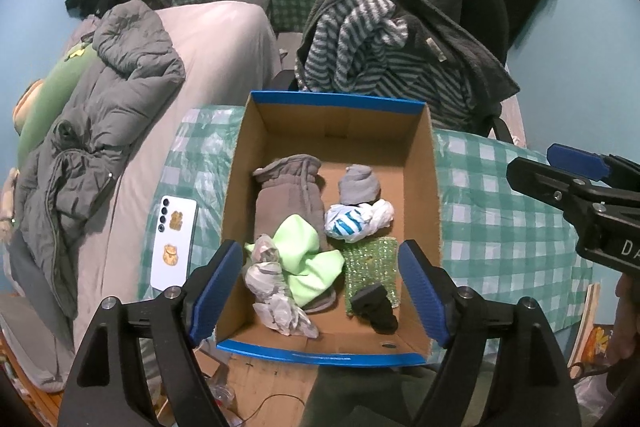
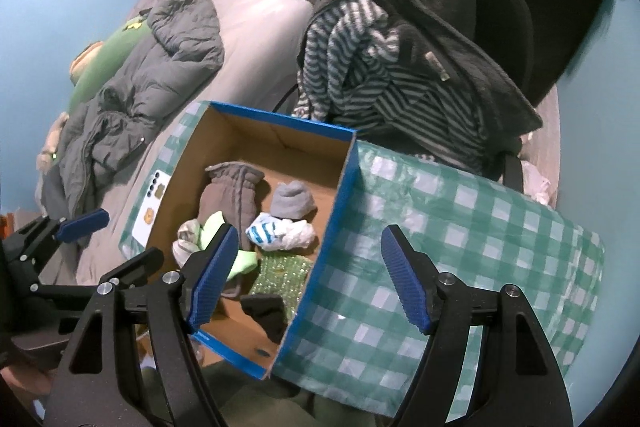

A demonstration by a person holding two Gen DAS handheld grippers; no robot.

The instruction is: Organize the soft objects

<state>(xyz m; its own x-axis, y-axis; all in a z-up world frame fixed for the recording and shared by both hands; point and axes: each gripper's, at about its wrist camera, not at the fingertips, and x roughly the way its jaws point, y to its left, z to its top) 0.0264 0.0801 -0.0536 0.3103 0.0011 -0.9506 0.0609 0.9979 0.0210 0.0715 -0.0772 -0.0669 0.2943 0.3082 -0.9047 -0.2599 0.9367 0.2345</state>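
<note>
While soft items fill the box (image 1: 434, 187), the left gripper (image 1: 322, 291) and right gripper (image 2: 306, 281) hover spread wide, holding nothing.

An open blue-rimmed cardboard box (image 1: 434, 187) holds a grey fleece garment (image 1: 290, 195), lime-green cloth (image 1: 310, 259) and sparkly green pad (image 1: 370, 263) (a black item lies atop it); the left gripper (image 1: 322, 291), jaws spread, hovers over it.
</note>
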